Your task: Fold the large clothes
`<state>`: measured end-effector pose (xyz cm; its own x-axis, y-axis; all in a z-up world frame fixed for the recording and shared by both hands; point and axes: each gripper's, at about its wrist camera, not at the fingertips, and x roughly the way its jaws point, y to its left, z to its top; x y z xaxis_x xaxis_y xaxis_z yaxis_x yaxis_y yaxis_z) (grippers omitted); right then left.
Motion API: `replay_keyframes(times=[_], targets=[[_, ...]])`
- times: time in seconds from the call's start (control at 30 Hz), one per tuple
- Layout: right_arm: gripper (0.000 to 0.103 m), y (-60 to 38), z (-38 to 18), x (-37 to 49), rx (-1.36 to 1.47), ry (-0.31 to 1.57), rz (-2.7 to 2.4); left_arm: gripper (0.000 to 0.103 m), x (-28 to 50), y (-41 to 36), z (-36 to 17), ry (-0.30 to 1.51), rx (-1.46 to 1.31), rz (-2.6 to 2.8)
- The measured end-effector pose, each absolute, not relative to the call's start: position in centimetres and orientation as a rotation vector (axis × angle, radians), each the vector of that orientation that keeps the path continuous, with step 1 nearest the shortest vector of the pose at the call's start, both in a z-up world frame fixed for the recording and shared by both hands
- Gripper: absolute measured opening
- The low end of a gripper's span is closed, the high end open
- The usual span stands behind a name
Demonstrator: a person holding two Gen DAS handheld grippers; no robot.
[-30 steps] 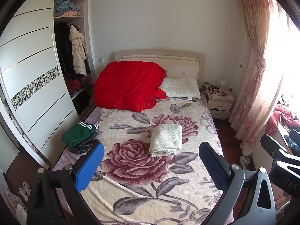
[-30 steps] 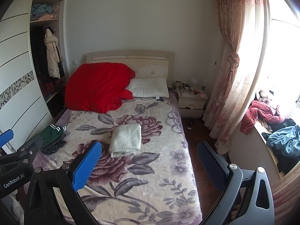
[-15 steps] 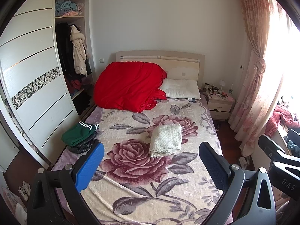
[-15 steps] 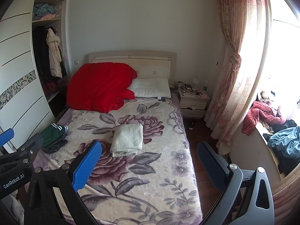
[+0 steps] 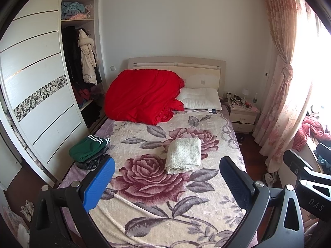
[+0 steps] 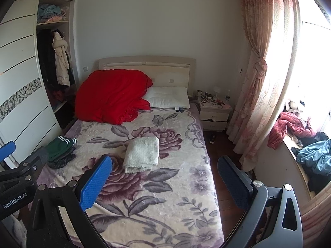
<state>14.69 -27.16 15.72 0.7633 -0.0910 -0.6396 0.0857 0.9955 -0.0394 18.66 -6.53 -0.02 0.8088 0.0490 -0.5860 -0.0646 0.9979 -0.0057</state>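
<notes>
Left wrist view: left gripper [image 5: 165, 177], jaws spread wide, nothing between them, held in the air over the foot end of the bed [image 5: 157, 212]. Ahead of it, slightly toward its right finger, lies a folded cream garment [image 5: 184, 155], a neat rectangle flat on the floral blanket, well apart from both pads. Beyond its left finger, at the bed's edge: a folded green garment [image 5: 88, 148] with white stripes, stacked on dark clothing. Far ahead, against the headboard: a red quilt [image 5: 142, 97] heaped up, a white pillow [image 5: 199, 101] touching its side. Off to the far right of the gripper: a nightstand [image 5: 243, 115] with small clutter, then a pink curtain [image 5: 281, 95]. Far left: an open wardrobe [image 5: 78, 72] with hanging coats.

Right wrist view: right gripper [image 6: 164, 177], likewise wide open and empty, above the bed's foot. Cream garment [image 6: 142, 154] sits ahead between its fingers, nearer the left one. Green garment [image 6: 60, 145] lies far off to its left. Loose clothes [image 6: 298, 128] are piled on the window ledge to its right.
</notes>
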Motion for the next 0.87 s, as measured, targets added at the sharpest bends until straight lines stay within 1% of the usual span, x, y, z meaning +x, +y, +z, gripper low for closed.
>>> replay_keyframes(times=[0.87], targets=[[0.103,-26.0,14.8,14.8,0.005,0.699,-0.095,0.103,18.5,-7.1,0.6,0.608,-0.021,0.065]])
